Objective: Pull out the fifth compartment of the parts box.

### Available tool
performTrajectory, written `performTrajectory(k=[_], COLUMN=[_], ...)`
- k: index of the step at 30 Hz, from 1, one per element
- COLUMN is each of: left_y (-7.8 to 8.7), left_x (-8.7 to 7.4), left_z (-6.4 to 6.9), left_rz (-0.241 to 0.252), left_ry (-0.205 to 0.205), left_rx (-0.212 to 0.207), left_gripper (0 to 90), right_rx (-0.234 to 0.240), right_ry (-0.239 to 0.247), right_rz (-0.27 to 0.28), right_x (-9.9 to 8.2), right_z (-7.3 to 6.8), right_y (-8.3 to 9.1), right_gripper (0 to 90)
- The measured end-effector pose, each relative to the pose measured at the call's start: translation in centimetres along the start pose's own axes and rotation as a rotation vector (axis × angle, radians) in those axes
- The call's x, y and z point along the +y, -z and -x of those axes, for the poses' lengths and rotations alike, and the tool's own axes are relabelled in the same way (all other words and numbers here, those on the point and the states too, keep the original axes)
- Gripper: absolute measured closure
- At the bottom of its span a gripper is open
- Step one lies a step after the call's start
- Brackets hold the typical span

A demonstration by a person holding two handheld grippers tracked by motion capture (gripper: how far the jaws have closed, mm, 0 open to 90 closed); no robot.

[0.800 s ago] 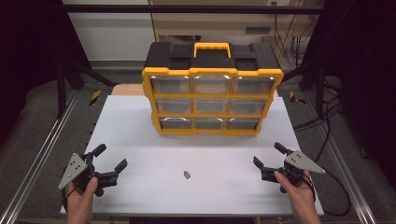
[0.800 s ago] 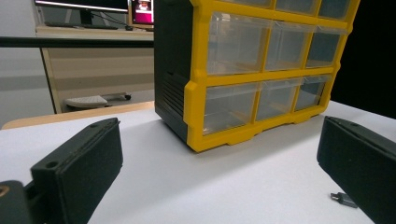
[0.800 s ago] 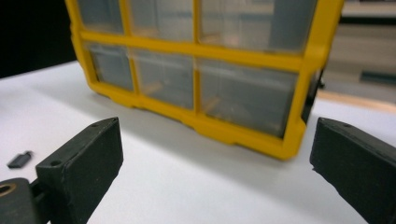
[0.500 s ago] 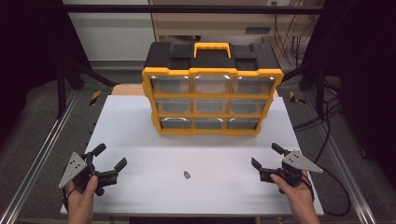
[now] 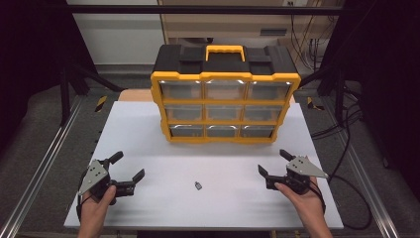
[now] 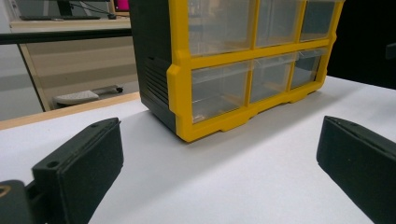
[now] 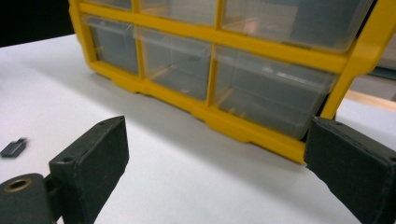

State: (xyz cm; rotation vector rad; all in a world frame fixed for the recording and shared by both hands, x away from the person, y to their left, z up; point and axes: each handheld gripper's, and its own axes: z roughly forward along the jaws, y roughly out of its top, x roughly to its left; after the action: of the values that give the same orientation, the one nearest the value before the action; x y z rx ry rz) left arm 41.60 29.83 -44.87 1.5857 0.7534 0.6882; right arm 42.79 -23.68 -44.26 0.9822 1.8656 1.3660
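While the yellow-and-black drawer organiser [image 5: 225, 94] stands upright at the far middle of the white table [image 5: 148, 124], its nine clear drawers in three rows all sit pushed in. Through their fronts, seen close in both gripper views, the lower drawers look bare; whether the upper ones hold anything cannot be told.

A small dark part [image 5: 198, 185] lies alone on the table near the front edge, between the two hands and well apart from the organiser. It also lies at the left edge of the right gripper view.

The left tongs [image 5: 126, 171] rest low over the table at its near left, jaws spread wide with nothing between them. The right tongs [image 5: 274, 163] hover at the near right, likewise gaping and empty. Both point toward the organiser; neither touches the part.
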Motion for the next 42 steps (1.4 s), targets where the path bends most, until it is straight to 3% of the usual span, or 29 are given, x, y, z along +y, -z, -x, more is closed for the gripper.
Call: performTrajectory(k=[10, 15, 16, 35, 42], left_y=[0.1, -0.1, -0.1, -0.2, -0.2], left_x=[-0.1, -0.2, -0.2, -0.2, -0.3], left_z=[0.4, 0.7, 0.7, 1.0, 1.1], left_rz=[-0.024, -0.031, -0.032, -0.042, -0.043], left_ry=[-0.012, -0.005, -0.007, -0.018, -0.018], left_rx=[0.007, -0.009, -0.011, -0.017, -0.016], left_gripper=[0.6, 0.6, 0.6, 0.4, 0.4], right_rx=[-0.004, -0.006, -0.024, -0.033, -0.032], right_ry=[-0.007, 0.049, 0.072, 0.166, 0.257], right_rz=[-0.023, -0.046, -0.067, -0.083, -0.1], right_x=[2.0, 3.5, 4.0, 8.3, 9.7], right_z=[-0.8, -1.0, -1.1, -2.0, -3.0], right_y=[-1.4, -1.9, -2.1, -4.0, -4.9], right_gripper=[8.5, 8.8, 8.6, 8.7, 8.8])
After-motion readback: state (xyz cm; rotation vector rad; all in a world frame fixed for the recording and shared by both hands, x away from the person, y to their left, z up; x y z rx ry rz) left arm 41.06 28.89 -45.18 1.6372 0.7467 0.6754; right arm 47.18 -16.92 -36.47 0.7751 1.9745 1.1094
